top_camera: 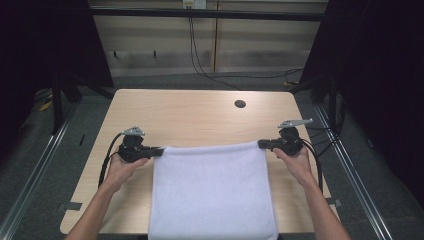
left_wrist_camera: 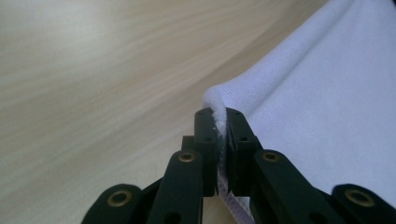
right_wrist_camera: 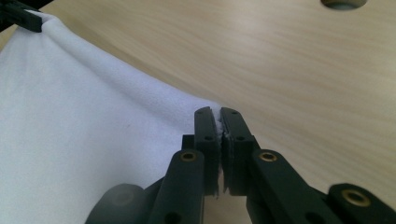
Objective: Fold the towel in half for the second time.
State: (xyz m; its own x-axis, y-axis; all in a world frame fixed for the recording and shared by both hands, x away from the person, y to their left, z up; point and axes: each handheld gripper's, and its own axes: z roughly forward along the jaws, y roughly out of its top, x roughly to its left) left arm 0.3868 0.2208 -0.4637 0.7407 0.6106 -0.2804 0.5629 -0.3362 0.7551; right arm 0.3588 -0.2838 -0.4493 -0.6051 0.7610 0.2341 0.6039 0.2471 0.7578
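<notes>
Cloth fills most of what we can check: a white towel point(top_camera: 212, 192) lies spread on the wooden surface point(top_camera: 190, 115), its far edge stretched between our two claws and its near end cut off by the bottom of the high view, so we cannot tell how far it hangs past the surface's edge. Our left claw point(top_camera: 159, 151) is pinching the far left corner; in the left gripper view the jaws are pressed onto a tuft of towel point(left_wrist_camera: 327, 107), with a strip of hem poking out below them. Our right claw point(top_camera: 262, 144) pinches the far right corner, and in the right gripper view just a sliver of white towel point(right_wrist_camera: 84, 140) shows between the closed jaws. From above, the hands point(top_camera: 125, 167) cover much of each gripper body. A round hole point(top_camera: 240, 104) sits in the surface well beyond the towel.
</notes>
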